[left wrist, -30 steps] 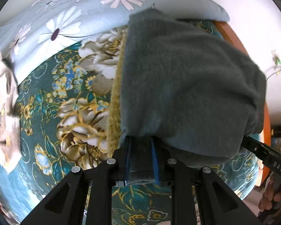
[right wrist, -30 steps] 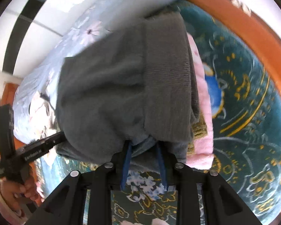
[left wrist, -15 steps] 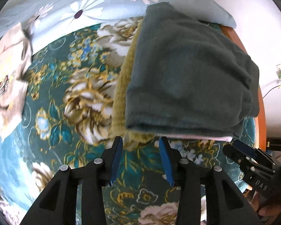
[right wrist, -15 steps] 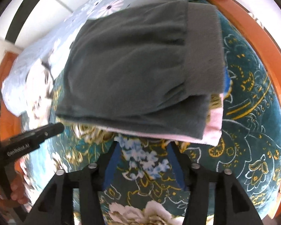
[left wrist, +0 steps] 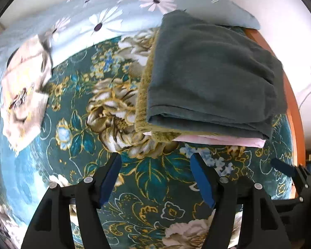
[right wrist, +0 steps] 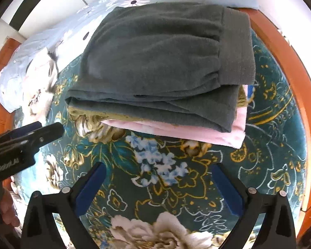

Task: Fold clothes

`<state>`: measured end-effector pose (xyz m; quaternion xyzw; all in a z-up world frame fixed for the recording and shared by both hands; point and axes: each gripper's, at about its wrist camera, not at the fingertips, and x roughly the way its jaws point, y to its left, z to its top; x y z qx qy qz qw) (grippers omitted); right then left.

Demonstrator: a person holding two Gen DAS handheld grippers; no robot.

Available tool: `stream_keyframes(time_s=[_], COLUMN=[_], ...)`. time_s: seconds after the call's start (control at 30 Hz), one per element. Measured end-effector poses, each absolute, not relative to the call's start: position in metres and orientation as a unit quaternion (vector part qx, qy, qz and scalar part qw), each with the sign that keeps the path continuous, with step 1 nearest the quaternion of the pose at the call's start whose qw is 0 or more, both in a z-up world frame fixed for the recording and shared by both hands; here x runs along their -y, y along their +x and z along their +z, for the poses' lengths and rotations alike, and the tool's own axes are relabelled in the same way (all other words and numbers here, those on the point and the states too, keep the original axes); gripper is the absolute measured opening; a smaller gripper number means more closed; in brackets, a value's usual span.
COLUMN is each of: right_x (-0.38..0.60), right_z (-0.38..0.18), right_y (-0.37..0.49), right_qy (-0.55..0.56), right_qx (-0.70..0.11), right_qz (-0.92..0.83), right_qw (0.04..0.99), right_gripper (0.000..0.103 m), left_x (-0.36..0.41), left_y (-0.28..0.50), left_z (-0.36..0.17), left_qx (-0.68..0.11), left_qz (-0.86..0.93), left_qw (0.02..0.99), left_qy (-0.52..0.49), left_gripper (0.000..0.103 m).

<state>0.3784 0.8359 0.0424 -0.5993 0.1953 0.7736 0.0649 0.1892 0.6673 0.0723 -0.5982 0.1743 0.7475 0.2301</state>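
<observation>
A: What fills most of the view?

B: A teal floral bedspread [left wrist: 155, 178], with a pale blue daisy-print quilt [left wrist: 105, 18] bunched along its far side and an orange wooden bed frame [right wrist: 296, 78] curving round the right edge.

A: And the clothes?

B: A stack lies on the bedspread toward the far right. On top is a folded dark grey fleece garment [right wrist: 161, 62], its ribbed band turned to the right. Under it an olive-yellow layer [left wrist: 143, 95] pokes out along the left edge, and a pink folded garment [right wrist: 197, 130] lies at the bottom, showing along the near edge.

A: Anything else on the bed?

B: A beige printed cloth [left wrist: 24, 91] sits well apart to the left, partly on the quilt.

A: The grippers?

B: The left gripper [left wrist: 155, 174] hovers just short of the stack's near edge, jaws spread wide, nothing between them. The right gripper [right wrist: 159, 184] is the same: jaws wide apart, empty, near the pink edge but not touching.
</observation>
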Motion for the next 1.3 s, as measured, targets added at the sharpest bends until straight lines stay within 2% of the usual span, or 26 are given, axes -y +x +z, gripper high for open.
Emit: stream_keyframes(time_s=[0.13,0.17,0.2,0.43,0.83,1.17,1.3], right_x=[-0.838,-0.839,-0.840,-0.847,-0.827,-0.842,-0.852], right_z=[0.051,0.054,0.056,0.063,0.061,0.060,0.057], right_y=[0.381,0.382,0.383,0.391,0.380,0.370,0.371], right_qy=[-0.577,-0.569,-0.564,-0.543,-0.561,-0.564,-0.567], right_qx=[-0.164,-0.151,-0.141,-0.147,-0.108,-0.128,-0.137], right_qz=[0.795,0.803,0.808,0.818,0.816,0.808,0.803], right_qw=[0.087,0.094,0.099,0.123,0.092,0.110,0.122], right_gripper=[0.103,0.103,0.103,0.103,0.103,0.103,0.103], left_x=[-0.664,-0.664,-0.663,-0.649,-0.625,-0.642,-0.645], left_y=[0.193,0.194,0.195,0.202,0.214,0.190,0.175], left_z=[0.081,0.083,0.085,0.086,0.063,0.065,0.061], left_qx=[-0.173,-0.175,-0.178,-0.178,-0.176,-0.175,-0.143], left_qz=[0.762,0.767,0.773,0.788,0.766,0.758,0.753], left_qw=[0.229,0.226,0.223,0.200,0.165,0.164,0.155], left_qy=[-0.580,-0.574,-0.567,-0.554,-0.596,-0.607,-0.624], left_gripper=[0.073,0.086,0.091,0.091,0.091,0.091,0.091])
